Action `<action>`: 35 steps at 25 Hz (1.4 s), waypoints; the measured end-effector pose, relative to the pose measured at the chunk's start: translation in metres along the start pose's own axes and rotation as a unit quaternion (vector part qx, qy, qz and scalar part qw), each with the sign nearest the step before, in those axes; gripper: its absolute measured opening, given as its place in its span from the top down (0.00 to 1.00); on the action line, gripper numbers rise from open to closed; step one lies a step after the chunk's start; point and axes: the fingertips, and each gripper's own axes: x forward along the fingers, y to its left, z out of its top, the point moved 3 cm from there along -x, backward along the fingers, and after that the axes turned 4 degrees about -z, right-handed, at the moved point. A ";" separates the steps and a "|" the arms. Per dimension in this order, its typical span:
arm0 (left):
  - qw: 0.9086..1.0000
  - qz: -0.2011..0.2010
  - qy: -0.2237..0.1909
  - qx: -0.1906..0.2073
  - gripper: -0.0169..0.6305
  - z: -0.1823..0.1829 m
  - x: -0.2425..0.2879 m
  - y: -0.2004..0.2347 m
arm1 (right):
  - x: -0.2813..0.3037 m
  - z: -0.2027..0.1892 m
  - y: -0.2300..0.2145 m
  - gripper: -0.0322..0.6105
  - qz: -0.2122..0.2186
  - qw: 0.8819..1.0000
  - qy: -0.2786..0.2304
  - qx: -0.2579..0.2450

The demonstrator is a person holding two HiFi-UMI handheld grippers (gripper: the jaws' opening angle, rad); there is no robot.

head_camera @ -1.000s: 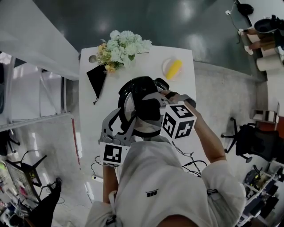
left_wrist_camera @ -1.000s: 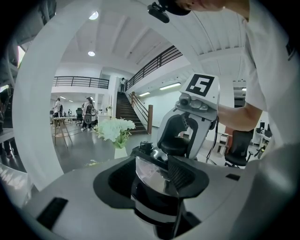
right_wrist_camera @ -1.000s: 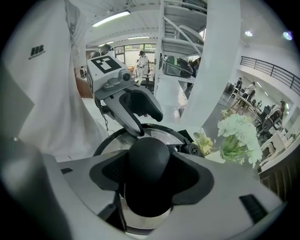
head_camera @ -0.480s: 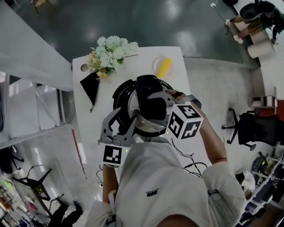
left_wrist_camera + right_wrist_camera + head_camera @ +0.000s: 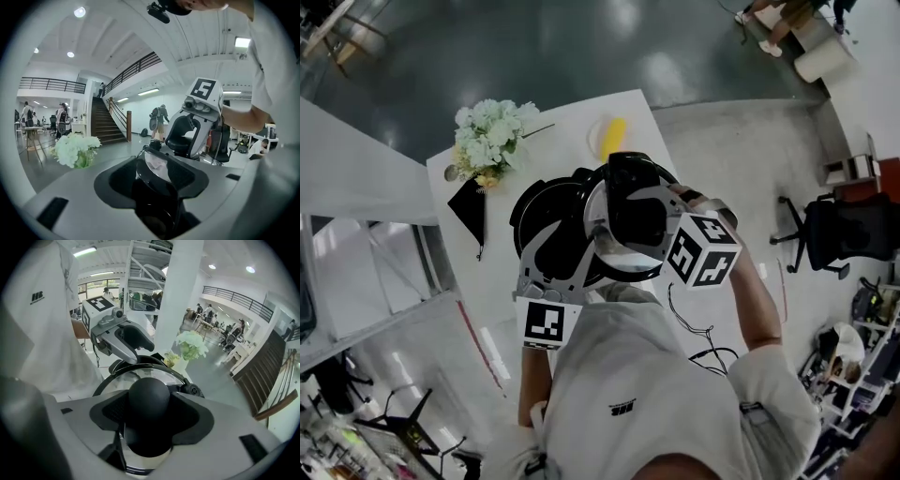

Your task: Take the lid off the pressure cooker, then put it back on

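**A:** Entry one, progress?

**B:** The lid (image 5: pixel 602 246) is carried offset to the right of the pressure cooker (image 5: pixel 534 211), so the cooker's black rim is uncovered on the left. Removal judged done, or nearly. Refitting is outstanding.

**A:** Entry two, grips?

**B:** The right gripper (image 5: pixel 630 220) has its fingers clamped on the lid's round knob (image 5: pixel 149 397). The left gripper (image 5: pixel 551 246) has its fingers closed on what looks like the cooker's black handle (image 5: pixel 157 166).

**A:** Entry three, room?

**B:** The tabletop (image 5: pixel 572 122) is bare behind the cooker. The flowers (image 5: pixel 487 136), black pouch (image 5: pixel 469 208) and yellow item (image 5: pixel 612 138) lie at the far end, apart from the cooker. The tabletop's right edge runs near the lid.
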 end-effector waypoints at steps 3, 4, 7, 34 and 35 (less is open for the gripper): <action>1.000 -0.020 0.001 0.009 0.63 0.007 0.019 -0.011 | -0.010 -0.019 -0.003 0.51 -0.016 1.000 0.003 0.025; 1.000 -0.026 0.002 0.011 0.63 0.009 0.025 -0.016 | -0.014 -0.026 -0.003 0.51 -0.021 0.999 0.004 0.033; 0.999 -0.045 0.003 0.020 0.63 0.015 0.044 -0.029 | -0.023 -0.046 -0.005 0.52 -0.035 0.998 0.009 0.056; 0.996 -0.060 0.068 0.013 0.64 -0.003 0.147 -0.093 | 0.020 -0.218 -0.005 0.52 -0.068 0.975 0.044 0.207; 0.996 -0.058 0.072 0.014 0.64 -0.004 0.149 -0.095 | 0.026 -0.221 -0.005 0.52 -0.066 0.975 0.044 0.208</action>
